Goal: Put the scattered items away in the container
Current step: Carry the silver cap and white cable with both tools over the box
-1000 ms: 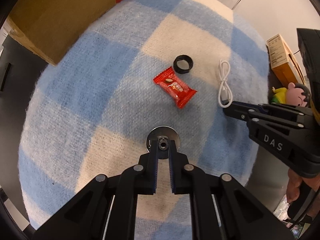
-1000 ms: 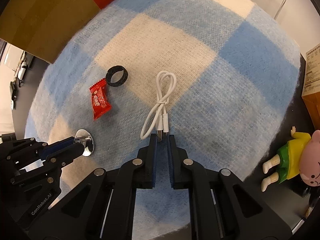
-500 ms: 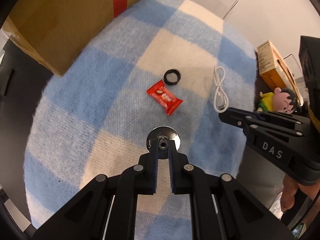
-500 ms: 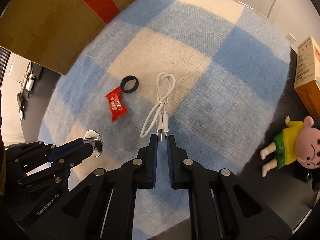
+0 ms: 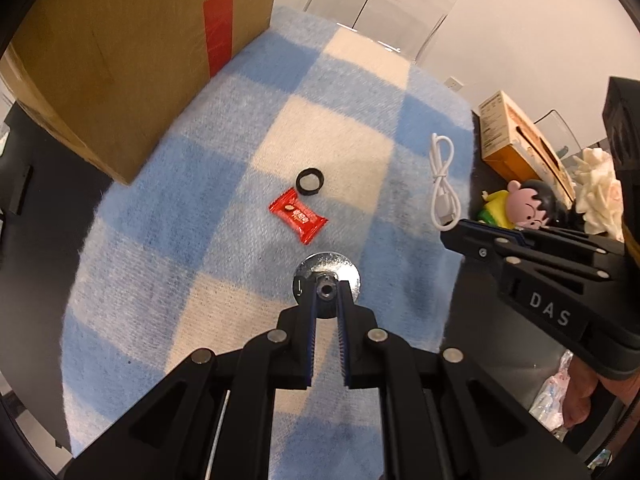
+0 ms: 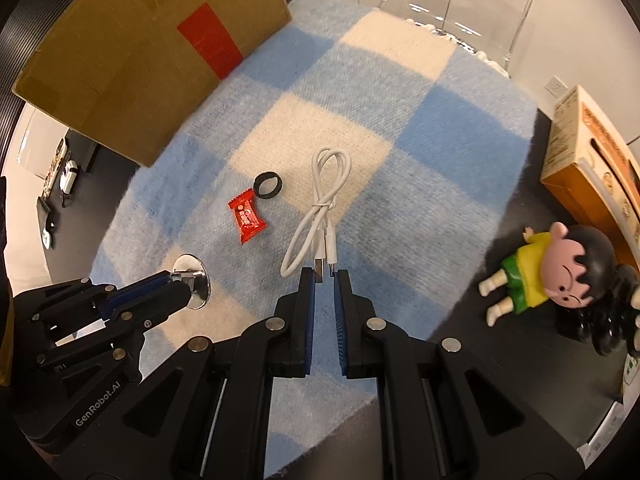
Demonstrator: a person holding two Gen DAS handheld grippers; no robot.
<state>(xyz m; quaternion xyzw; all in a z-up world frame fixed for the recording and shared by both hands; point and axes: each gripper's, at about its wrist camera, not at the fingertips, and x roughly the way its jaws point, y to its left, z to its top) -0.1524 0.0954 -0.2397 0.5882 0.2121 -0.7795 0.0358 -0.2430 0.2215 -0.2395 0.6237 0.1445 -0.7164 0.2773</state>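
A blue-and-cream checked woollen blanket (image 5: 224,184) is spread over a dark table (image 6: 500,360). At its far left edge a large brown cardboard box with a red tape strip (image 5: 132,52) is stood, and clear plastic chairs (image 6: 452,4) are seen beyond the far edge. On the bare table to the right, an orange printed carton (image 6: 588,160) is placed, with a cartoon doll in a yellow shirt and green shorts (image 6: 540,276) laid just before it.

The left gripper (image 5: 327,300) is pinched on the stem of a shiny round metal knob (image 5: 326,270), whose disc faces away from the camera above the blanket. The right gripper (image 6: 323,280) is pressed onto the plug ends of a coiled white USB cable (image 6: 320,208); the loop is seen trailing on the cream square, though whether the plugs are lifted cannot be told.

Between them, a red foil snack packet (image 6: 246,220) is laid on the blanket, with a small black rubber ring (image 6: 268,186) just beyond its far corner.
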